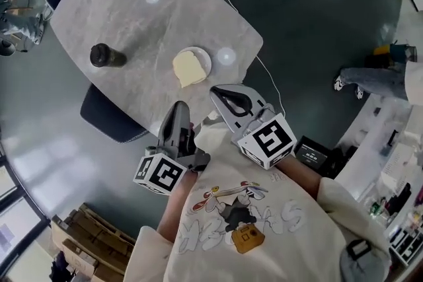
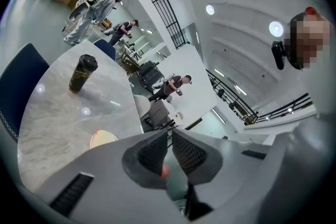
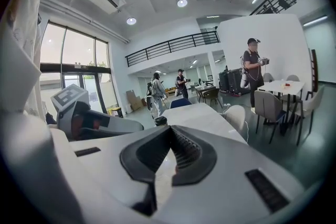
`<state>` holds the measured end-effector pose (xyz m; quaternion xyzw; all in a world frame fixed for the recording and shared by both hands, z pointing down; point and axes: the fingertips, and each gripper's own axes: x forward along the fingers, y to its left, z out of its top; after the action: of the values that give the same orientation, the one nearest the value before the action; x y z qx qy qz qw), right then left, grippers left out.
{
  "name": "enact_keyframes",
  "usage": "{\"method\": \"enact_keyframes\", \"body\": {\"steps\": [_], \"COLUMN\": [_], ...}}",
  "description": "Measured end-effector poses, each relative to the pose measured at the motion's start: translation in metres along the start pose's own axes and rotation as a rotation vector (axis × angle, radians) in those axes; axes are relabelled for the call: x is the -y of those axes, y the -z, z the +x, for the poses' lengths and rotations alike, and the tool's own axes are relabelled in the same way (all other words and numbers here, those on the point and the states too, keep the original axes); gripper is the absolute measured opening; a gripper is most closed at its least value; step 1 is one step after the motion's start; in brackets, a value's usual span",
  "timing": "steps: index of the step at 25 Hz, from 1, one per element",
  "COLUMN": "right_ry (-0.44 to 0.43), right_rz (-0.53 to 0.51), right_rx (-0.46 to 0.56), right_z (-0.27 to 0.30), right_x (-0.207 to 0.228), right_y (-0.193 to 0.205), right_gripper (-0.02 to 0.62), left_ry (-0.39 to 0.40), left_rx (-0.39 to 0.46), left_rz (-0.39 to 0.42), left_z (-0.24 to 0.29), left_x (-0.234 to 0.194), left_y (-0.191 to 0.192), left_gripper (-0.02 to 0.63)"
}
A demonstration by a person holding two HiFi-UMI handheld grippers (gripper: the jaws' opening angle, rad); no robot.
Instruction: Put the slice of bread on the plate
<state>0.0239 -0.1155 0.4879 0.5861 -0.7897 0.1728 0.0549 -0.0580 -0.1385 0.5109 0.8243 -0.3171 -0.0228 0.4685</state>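
The pale, cream-yellow slice of bread (image 1: 190, 69) lies flat on a small round white plate (image 1: 206, 57), which stands on the grey marble-patterned table (image 1: 132, 16) near the edge closest to the person. The slice is roughly square with one rounded end, and its crust is only a little darker than its face. It covers most of the plate and reaches past the rim on the side nearer the person, so a crescent of white shows only on the far side. Its surface looks smooth and whole; no bite or tear can be made out.

The left tool (image 1: 178, 105), dark grey, hangs over the near edge of the table, apart from the bread and plate. In the left gripper view its two ribbed pads are pressed together at their tips with nothing between them. In that view the bread and plate show low down, partly hidden behind the tool's body.

The right tool (image 1: 217, 92), light grey, is just beside the left one and a little closer to the plate, without touching it. In the right gripper view its jaws also meet at the tips and hold nothing.

A dark cup with a dark lid (image 1: 106, 55) stands upright on the table, well apart from the plate. A dark blue chair (image 1: 109, 117) is tucked against the table's near edge.
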Motion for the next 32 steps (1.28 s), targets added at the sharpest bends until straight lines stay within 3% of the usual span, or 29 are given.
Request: {"method": "enact_keyframes", "body": {"steps": [5, 9, 12, 24, 32], "right_ry": [0.032, 0.031, 0.025, -0.038, 0.024], "right_rz": [0.033, 0.025, 0.033, -0.037, -0.063], "right_rx": [0.019, 0.021, 0.023, 0.023, 0.019], "right_z": [-0.006, -0.005, -0.008, -0.012, -0.022], "right_x": [0.009, 0.004, 0.003, -0.009, -0.001], "right_y": [0.001, -0.002, -0.001, -0.009, 0.000], "right_gripper": [0.006, 0.006, 0.006, 0.005, 0.005], "left_ry": [0.027, 0.047, 0.073, 0.079, 0.049], "left_rx": [-0.029, -0.038, -0.054, -0.056, -0.083], "left_rz": [0.031, 0.170, 0.228, 0.277, 0.294], "left_z": [0.006, -0.002, -0.003, 0.001, -0.004], "left_x": [0.011, 0.024, 0.038, 0.049, 0.042], "left_y": [-0.001, -0.003, 0.005, 0.013, 0.026], "left_gripper": [0.038, 0.038, 0.038, 0.038, 0.038]}}
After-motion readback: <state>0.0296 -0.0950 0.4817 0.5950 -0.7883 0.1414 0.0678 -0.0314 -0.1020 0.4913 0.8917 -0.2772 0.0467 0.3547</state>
